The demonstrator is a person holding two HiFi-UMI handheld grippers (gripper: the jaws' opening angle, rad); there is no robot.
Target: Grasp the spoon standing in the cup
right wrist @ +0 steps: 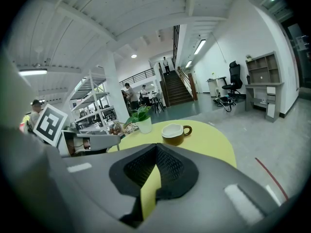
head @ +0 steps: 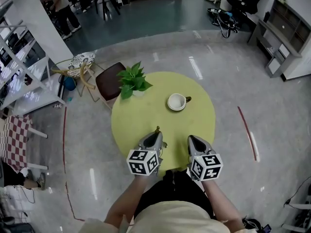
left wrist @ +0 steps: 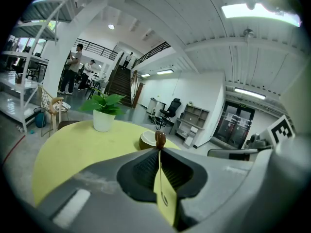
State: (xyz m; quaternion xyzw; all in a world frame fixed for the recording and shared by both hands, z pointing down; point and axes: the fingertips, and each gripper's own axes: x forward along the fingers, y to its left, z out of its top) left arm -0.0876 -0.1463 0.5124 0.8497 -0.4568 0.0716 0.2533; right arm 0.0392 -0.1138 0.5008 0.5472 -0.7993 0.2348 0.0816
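My left gripper (head: 156, 133) hovers over the near edge of the round yellow table (head: 141, 118), shut on a thin spoon (left wrist: 160, 139). The spoon's brown end sticks out past the fingertips, and its slim shaft runs back between the closed jaws. The brown cup (head: 177, 102) with a white inside stands at the table's middle, ahead and slightly right of both grippers, with nothing in it. It also shows as the cup (left wrist: 146, 141) and the cup (right wrist: 175, 133) in the two gripper views. My right gripper (head: 193, 140) is shut with nothing between its jaws.
A potted green plant (head: 133, 80) in a white pot stands at the table's far left. Behind it are a brown chair (head: 108, 79) and a wicker chair (head: 80, 68). White shelving (head: 24, 76) lines the left, and red tape (head: 247, 130) marks the floor.
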